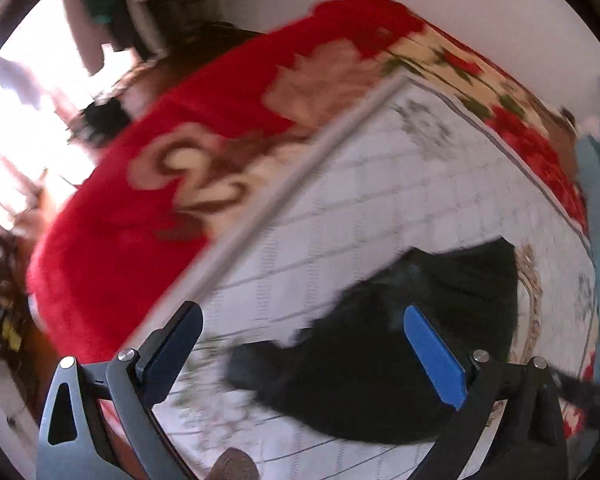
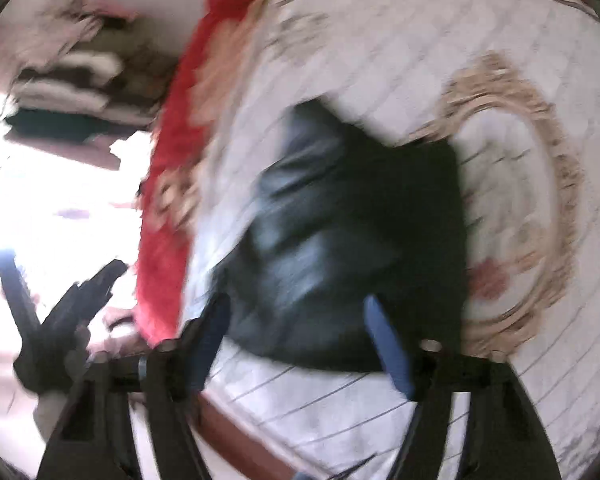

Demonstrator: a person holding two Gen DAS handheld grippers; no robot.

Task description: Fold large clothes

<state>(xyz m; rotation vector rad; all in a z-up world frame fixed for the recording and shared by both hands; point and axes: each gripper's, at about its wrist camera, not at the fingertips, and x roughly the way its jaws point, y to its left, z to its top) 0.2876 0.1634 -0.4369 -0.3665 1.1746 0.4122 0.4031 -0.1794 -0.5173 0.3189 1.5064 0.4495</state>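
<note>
A black garment (image 1: 400,344) lies bunched on the white quilted mattress (image 1: 340,208), not far from its near edge, and both tools hang above it and look down on it. The left gripper (image 1: 304,348) has its jaws wide apart and holds nothing; the cloth is only under it. The right gripper (image 2: 296,340) also has a clear gap between its blue fingers (image 2: 388,348), and I see no cloth between them, though this view is very blurred. I think the garment is folded only partly, because it makes a thick uneven heap with a loose flap toward the red blanket (image 1: 148,184). To do the next fold well, each tool should take one corner or edge of the top layer only, pinch it firmly, lift it a little and lay it flat, so the layer below does not drag. The red blanket lies just beside the mattress border and could catch on a finger. A pile of other clothes (image 2: 72,92) sits well apart by the bright window. In the right view the left tool shows at the edge, so the two should not cross.
</note>
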